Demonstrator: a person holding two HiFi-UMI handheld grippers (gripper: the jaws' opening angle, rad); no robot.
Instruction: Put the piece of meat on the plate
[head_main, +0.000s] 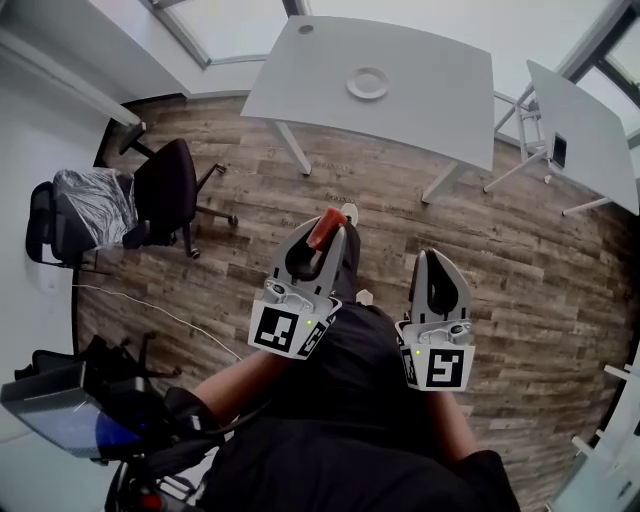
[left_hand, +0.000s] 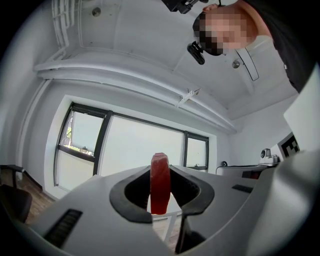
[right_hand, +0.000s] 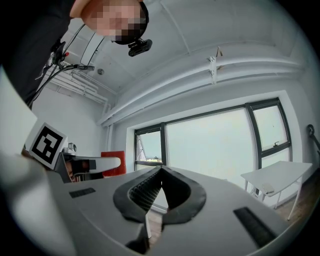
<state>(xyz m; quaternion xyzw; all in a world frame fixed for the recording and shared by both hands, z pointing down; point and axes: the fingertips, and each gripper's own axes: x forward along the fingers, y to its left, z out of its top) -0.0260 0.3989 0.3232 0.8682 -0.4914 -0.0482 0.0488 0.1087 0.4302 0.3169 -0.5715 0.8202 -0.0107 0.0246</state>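
Observation:
A red slab of meat (head_main: 324, 229) stands on edge between the jaws of my left gripper (head_main: 322, 240), which is shut on it. The left gripper view shows the meat (left_hand: 160, 183) upright, pinched between the dark pads (left_hand: 131, 192). My right gripper (head_main: 432, 262) is level beside it, jaws together with nothing between them, as the right gripper view (right_hand: 161, 172) shows. That view also catches the meat (right_hand: 113, 162) off to the left. The white plate (head_main: 368, 82) lies on a white table (head_main: 420, 105) far ahead, across the wooden floor.
A black office chair (head_main: 165, 192) and a chair covered in plastic (head_main: 88, 205) stand at the left. A second white table (head_main: 585, 135) is at the right. A thin cable (head_main: 150, 308) runs over the floor. Large windows (left_hand: 137, 145) lie ahead.

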